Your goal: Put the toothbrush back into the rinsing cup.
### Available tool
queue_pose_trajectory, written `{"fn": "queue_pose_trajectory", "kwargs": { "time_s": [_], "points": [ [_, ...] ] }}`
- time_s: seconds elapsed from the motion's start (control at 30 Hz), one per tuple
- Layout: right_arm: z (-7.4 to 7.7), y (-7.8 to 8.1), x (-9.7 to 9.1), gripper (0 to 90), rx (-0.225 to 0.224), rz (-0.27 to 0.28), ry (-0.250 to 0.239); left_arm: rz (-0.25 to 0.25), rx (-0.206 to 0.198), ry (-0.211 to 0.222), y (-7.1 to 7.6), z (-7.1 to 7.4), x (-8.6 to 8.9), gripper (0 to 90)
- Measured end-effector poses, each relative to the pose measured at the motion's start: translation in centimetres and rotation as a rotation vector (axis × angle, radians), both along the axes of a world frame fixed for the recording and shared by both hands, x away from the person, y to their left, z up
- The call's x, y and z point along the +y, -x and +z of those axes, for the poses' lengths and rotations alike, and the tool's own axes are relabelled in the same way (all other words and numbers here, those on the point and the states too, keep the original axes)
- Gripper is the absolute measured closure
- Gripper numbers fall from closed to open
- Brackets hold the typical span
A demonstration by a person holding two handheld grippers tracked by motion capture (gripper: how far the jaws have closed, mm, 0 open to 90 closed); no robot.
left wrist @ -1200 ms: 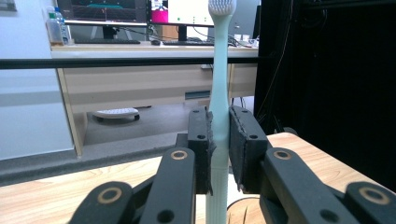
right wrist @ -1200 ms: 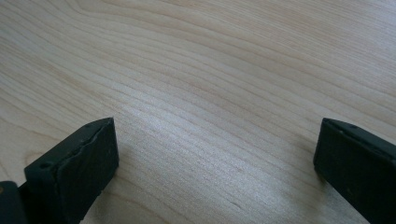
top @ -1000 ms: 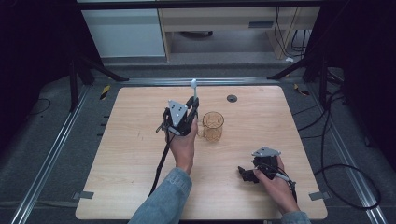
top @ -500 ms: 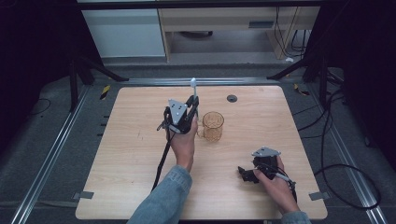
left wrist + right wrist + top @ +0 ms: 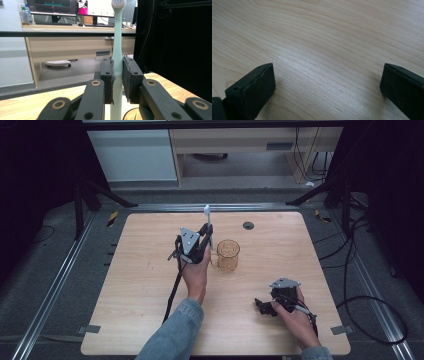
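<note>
Beside amber cup (image 5: 228, 255), toothbrush (image 5: 117, 50) upright (bristles up) clamped in L tongs (image 5: 117, 75), R tongs (image 5: 327, 82) agape.

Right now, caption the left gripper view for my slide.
Left gripper shut on an upright pale green toothbrush, bristles at top, office desk behind.

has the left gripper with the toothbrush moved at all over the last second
No. In the high view the left gripper holds the toothbrush upright just left of the amber cup, in the same spot against the cup and the table's far edge as before.
</note>
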State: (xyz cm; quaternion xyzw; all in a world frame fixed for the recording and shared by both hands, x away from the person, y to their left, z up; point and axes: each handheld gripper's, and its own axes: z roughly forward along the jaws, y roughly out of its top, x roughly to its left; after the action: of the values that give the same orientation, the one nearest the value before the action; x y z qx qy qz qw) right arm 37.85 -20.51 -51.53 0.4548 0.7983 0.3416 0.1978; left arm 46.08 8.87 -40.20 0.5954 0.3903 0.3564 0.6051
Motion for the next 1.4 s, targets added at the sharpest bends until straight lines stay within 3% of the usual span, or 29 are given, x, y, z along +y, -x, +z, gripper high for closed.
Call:
{"fn": "queue_pose_trajectory", "kwargs": {
  "time_s": [0.77, 1.4],
  "points": [
    [0.0, 0.0, 0.0, 0.3, 0.000, 0.001, 0.002, -0.007, 0.021, -0.017, -0.4, -2.2, -0.7, 78.6],
    [0.0, 0.0, 0.0, 0.3, 0.000, 0.002, 0.000, -0.010, 0.029, -0.026, -0.5, -3.0, -0.7, 78.5]
  ]
}}
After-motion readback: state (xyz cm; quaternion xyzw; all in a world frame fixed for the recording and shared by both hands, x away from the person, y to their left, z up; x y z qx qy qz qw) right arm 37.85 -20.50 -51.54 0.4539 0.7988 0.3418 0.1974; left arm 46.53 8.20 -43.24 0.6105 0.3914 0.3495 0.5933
